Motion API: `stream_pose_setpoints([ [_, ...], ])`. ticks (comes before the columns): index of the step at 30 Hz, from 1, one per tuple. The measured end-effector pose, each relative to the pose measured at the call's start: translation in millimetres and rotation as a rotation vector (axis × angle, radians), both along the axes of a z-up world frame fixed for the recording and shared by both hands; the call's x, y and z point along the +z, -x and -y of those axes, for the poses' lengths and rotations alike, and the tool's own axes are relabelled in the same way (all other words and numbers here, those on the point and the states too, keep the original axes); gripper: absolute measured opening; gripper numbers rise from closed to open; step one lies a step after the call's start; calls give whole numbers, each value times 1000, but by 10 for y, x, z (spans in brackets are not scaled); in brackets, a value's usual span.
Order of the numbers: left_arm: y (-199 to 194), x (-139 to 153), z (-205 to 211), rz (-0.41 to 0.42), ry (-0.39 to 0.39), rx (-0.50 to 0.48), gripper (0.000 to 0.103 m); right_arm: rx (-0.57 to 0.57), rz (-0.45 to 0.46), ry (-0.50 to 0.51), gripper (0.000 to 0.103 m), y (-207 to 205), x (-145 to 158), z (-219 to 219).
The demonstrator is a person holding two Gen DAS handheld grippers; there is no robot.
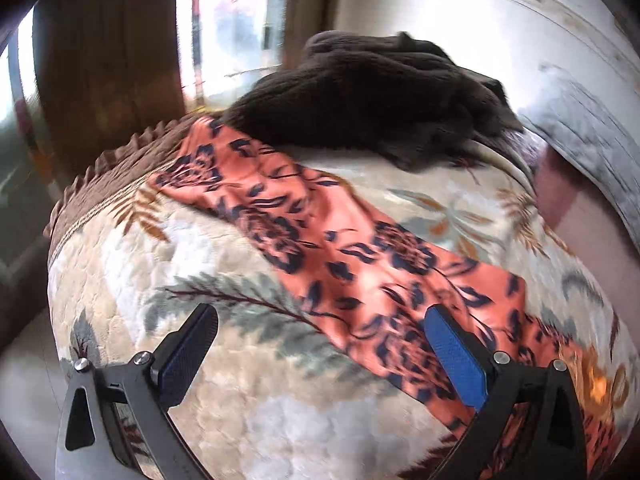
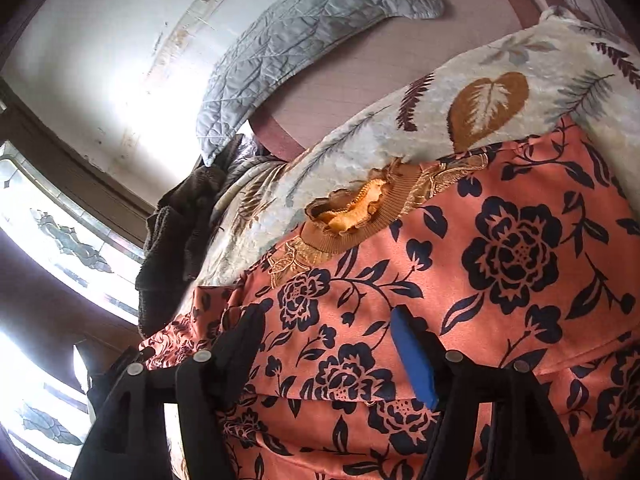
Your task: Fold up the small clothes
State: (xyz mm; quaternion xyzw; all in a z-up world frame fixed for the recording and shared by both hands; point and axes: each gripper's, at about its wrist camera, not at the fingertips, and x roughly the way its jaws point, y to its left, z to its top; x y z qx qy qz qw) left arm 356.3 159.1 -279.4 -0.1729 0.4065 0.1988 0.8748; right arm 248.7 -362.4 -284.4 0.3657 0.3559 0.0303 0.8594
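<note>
1. The orange floral garment (image 1: 360,264) lay spread across the leaf-patterned blanket (image 1: 224,360), running from far left to near right.
2. The left gripper (image 1: 320,356) hovered over it with fingers set wide and nothing between them; its right finger was above the cloth, its left above bare blanket.
3. The right gripper (image 2: 328,352) stood wide too, close over the garment near its ribbed collar (image 2: 360,216).
4. A dark knitted garment (image 1: 360,92) sat at the blanket's far edge, with a grey quilted pillow (image 2: 304,48) beyond it.

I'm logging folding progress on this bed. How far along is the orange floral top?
Done: the orange floral top lies spread on the blanket. In hand: nothing; the left hand-held gripper and the right hand-held gripper are open over it. Left: all folds, plus the dark knit garment.
</note>
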Motion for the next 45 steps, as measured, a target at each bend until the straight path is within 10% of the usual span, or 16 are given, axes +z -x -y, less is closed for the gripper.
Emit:
stream_pose_setpoints([
  [5,-161,-306,-738,-5,161,123,98,26,7,-23,69,-29,16,-54],
  [9,-315,-442,-1028,45,242,160,76,53,12,-17,69,-83,20,-136],
  [13,-567,-536,-1087,75,294,76,9,63,4,19,69,-89,0,-164],
  [18,-542,-166,-652,154,175,-30,7,-4,18,37,69,-38,43,31],
  [26,-145,797,1232,311,38,-537,6,-144,66,9,69,196,209,446],
  [31,288,634,2740,230,-16,-865,7,-239,79,-7,69,404,262,754],
  [35,653,59,3607,-34,-118,-1085,22,-296,81,7,69,540,307,973],
  [39,1022,-116,3552,-129,-151,-1128,29,-295,23,13,69,546,255,1088],
  [45,1007,481,2302,145,-33,-830,74,-152,21,11,76,421,266,788],
])
